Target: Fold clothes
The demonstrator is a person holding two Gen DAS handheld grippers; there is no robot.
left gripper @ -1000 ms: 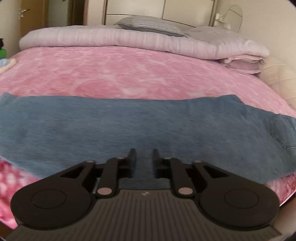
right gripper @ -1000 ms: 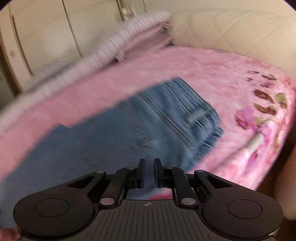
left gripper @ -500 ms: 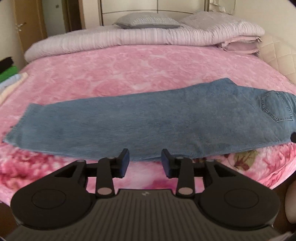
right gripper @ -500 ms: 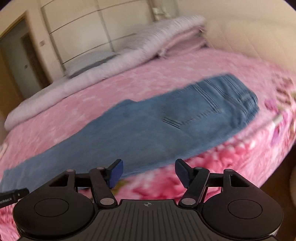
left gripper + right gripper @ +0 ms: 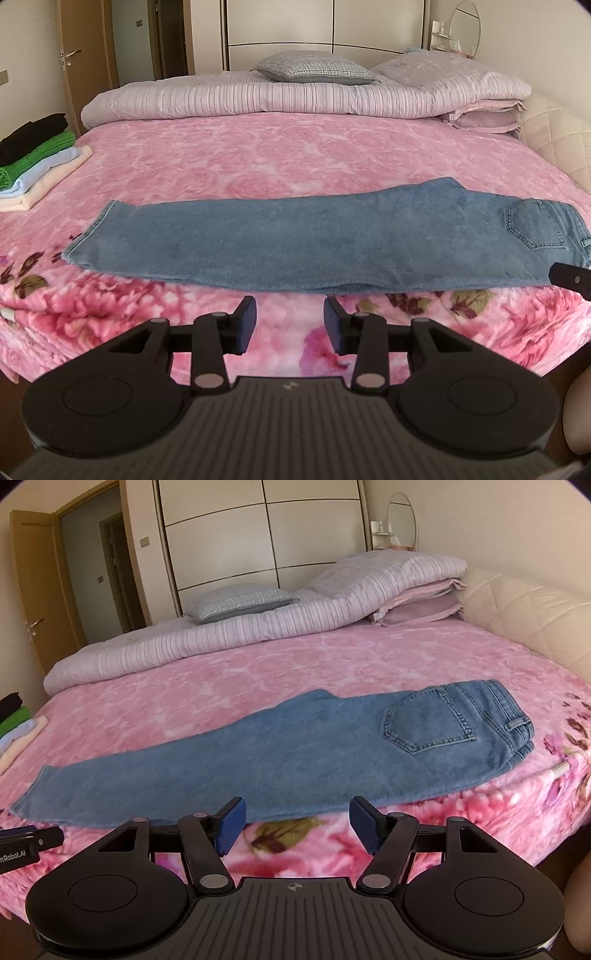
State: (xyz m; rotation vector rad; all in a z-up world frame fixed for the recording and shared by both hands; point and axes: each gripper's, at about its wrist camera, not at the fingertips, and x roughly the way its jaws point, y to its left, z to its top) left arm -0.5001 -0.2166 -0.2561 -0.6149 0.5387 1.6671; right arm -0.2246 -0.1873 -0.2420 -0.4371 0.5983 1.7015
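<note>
A pair of blue jeans lies flat along the near edge of the pink bed, folded lengthwise with one leg on the other, hem at the left and waist with back pocket at the right. It also shows in the right wrist view. My left gripper is open and empty, held back off the bed's edge below the jeans' middle. My right gripper is open wide and empty, also clear of the jeans. Its tip shows at the right edge of the left wrist view.
A stack of folded clothes, black, green, light blue and cream, sits at the bed's left side. A rolled striped duvet with pillows lies across the far end. A cream padded headboard rises at the right.
Both grippers let go of the jeans, opened and drew back from the bed. The jeans now lie flat and still.
</note>
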